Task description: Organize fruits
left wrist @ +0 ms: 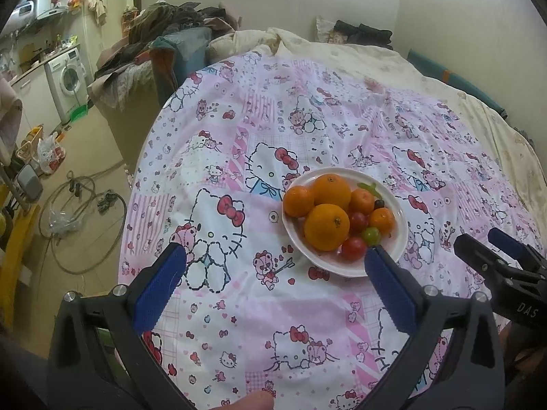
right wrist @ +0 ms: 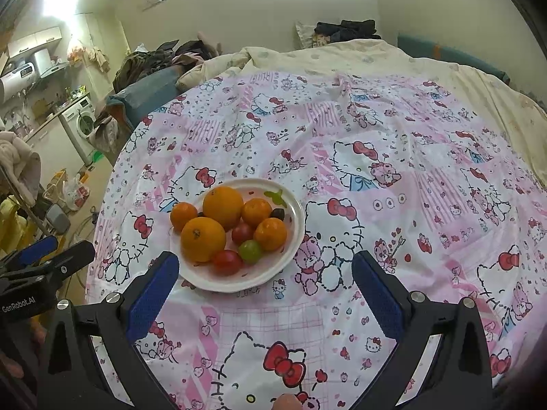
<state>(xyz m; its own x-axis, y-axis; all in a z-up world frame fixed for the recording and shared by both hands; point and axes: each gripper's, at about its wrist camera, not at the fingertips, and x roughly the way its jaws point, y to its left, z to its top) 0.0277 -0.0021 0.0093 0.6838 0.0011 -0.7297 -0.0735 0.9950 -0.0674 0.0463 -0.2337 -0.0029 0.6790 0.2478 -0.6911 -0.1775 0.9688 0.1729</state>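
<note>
A white plate point(left wrist: 393, 256) sits on the pink cartoon-print bedsheet point(left wrist: 239, 157); the plate also shows in the right wrist view point(right wrist: 294, 212). It holds two large oranges point(left wrist: 326, 227), three small tangerines point(left wrist: 298, 201), two red cherry tomatoes point(left wrist: 354, 248), a green one point(left wrist: 371, 235) and a dark grape point(left wrist: 378, 204). My left gripper point(left wrist: 275, 254) is open and empty, its right finger at the plate's near edge. My right gripper point(right wrist: 265, 263) is open and empty, just in front of the plate. The right gripper also shows at the right edge of the left wrist view point(left wrist: 499, 259).
A cream quilt point(left wrist: 359, 54) and dark clothes point(left wrist: 362, 32) lie at the bed's far end. Left of the bed are a clothes pile point(left wrist: 164, 24), a washing machine point(left wrist: 70, 78), a hose point(left wrist: 78, 205) and bags on the floor.
</note>
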